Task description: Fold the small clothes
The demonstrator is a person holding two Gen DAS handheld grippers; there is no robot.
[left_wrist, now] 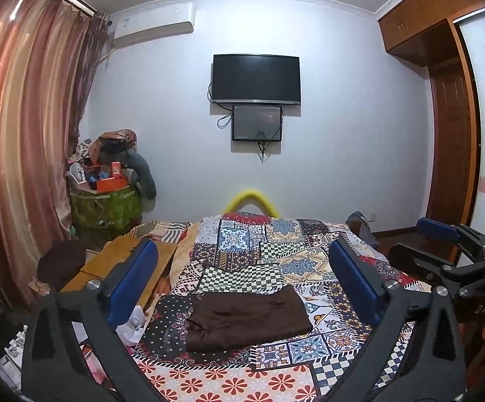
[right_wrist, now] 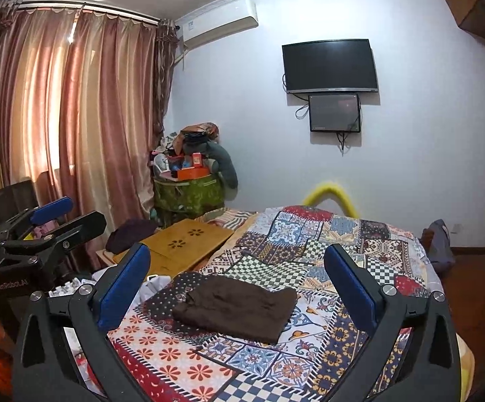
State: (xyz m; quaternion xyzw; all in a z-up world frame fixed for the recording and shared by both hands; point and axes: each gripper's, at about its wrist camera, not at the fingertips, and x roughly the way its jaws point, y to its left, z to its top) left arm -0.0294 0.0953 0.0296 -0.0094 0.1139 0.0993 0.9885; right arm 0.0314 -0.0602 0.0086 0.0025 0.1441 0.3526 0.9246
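Observation:
A small dark brown garment [left_wrist: 247, 318] lies folded flat on the patchwork bedspread [left_wrist: 275, 254]; it also shows in the right wrist view [right_wrist: 235, 305]. My left gripper [left_wrist: 242, 288] is open and empty, held above and in front of the garment, its blue pads wide apart. My right gripper [right_wrist: 237, 284] is open and empty, also raised in front of the garment. The right gripper shows at the right edge of the left wrist view [left_wrist: 443, 234], and the left gripper at the left edge of the right wrist view [right_wrist: 58, 214].
A wooden lap table [right_wrist: 182, 244] sits at the bed's left side with a dark cloth [right_wrist: 132, 234] on it. A green basket [right_wrist: 192, 194] piled with things stands by the curtain [right_wrist: 75, 117]. A TV [left_wrist: 255, 78] hangs on the far wall. A wardrobe [left_wrist: 443, 117] is at right.

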